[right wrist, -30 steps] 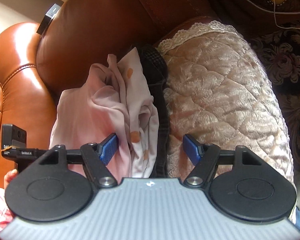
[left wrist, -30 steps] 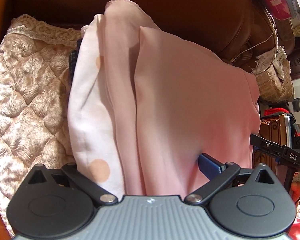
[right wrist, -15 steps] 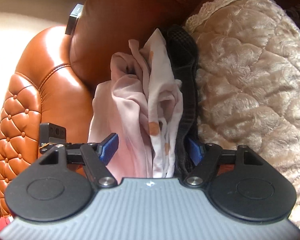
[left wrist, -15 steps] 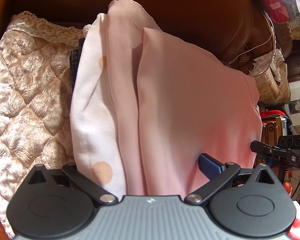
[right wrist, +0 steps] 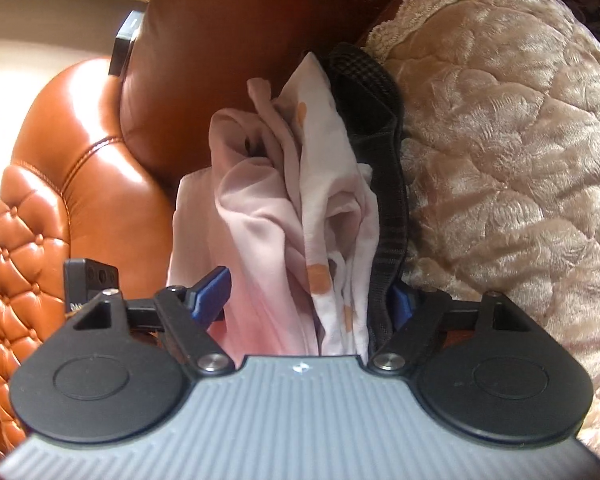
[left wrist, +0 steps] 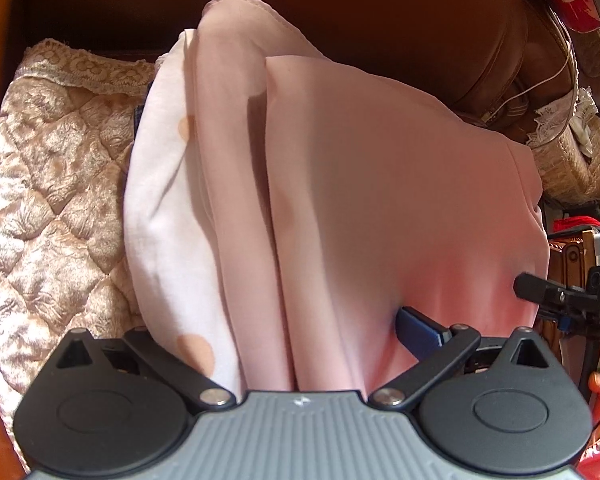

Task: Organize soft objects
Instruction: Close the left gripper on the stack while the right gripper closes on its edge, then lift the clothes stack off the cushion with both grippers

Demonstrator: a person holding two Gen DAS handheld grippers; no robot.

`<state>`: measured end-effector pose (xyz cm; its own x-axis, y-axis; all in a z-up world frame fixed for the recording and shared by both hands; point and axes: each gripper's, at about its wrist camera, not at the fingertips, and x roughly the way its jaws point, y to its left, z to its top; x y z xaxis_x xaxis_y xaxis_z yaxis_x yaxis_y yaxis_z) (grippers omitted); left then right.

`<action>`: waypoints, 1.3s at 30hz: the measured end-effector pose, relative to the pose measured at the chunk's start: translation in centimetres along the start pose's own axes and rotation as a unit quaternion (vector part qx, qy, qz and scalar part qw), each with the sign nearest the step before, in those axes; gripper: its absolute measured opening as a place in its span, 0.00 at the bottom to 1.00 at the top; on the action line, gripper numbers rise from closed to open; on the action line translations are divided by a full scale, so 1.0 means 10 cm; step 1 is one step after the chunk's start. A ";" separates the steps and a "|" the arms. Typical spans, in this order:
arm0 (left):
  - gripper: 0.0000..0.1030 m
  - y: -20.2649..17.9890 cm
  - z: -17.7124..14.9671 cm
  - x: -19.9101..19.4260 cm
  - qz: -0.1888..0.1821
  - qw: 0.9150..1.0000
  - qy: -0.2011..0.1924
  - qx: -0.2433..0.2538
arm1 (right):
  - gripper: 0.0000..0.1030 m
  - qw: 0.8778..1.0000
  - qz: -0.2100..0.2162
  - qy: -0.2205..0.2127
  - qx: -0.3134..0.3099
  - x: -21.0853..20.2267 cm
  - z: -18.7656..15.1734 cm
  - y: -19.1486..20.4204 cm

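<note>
A stack of folded clothes (left wrist: pixel 380 200) stands on edge on the sofa: plain pink layers, a white cloth with orange dots (left wrist: pixel 160 220) and a dark checked piece (right wrist: pixel 388 216). My left gripper (left wrist: pixel 288 320) is shut on the stack; one blue fingertip (left wrist: pixel 416 332) dents the pink cloth, while the other is hidden behind the dotted cloth. My right gripper (right wrist: pixel 306 292) is open and straddles the same stack (right wrist: pixel 268 220) from the opposite end. Its left fingertip (right wrist: pixel 212 292) lies against the pink side and its right one is mostly hidden behind the dark cloth.
A beige quilted cushion cover (right wrist: pixel 500 160) with a lace edge lies beside the stack. The brown leather sofa back (right wrist: pixel 220 60) and tufted armrest (right wrist: pixel 28 240) close in behind. A wicker basket (left wrist: pixel 572 168) and red items stand beyond the sofa.
My right gripper has moved forward so that its open fingers now sit around the stack's end. The left gripper keeps its hold and has barely shifted.
</note>
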<state>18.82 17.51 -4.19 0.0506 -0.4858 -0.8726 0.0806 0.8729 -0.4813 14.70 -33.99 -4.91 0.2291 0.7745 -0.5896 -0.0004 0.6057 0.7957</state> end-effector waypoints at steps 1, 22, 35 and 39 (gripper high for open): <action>0.99 0.01 -0.02 -0.02 0.003 1.000 -0.003 -0.001 | 0.84 1.000 -0.006 -0.001 -0.013 0.00 -0.02 0.04; 0.39 -0.18 -0.63 -0.66 0.129 0.982 -0.123 0.063 | 0.24 0.983 -0.126 -0.075 -0.111 0.11 -0.37 0.59; 0.36 -1.48 -0.34 0.05 0.141 0.975 -0.155 0.075 | 0.22 0.970 -0.139 -0.111 -0.164 -0.13 -0.53 0.90; 0.36 -1.57 -0.33 0.09 0.136 0.974 -0.163 0.074 | 0.22 0.970 -0.129 -0.116 -0.173 -0.20 -0.60 0.98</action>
<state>14.32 3.56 2.33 0.4015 -0.2474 -0.8818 0.1619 0.9668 -0.1975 8.40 -28.48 3.24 0.4784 0.5515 -0.6834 -0.2303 0.8298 0.5084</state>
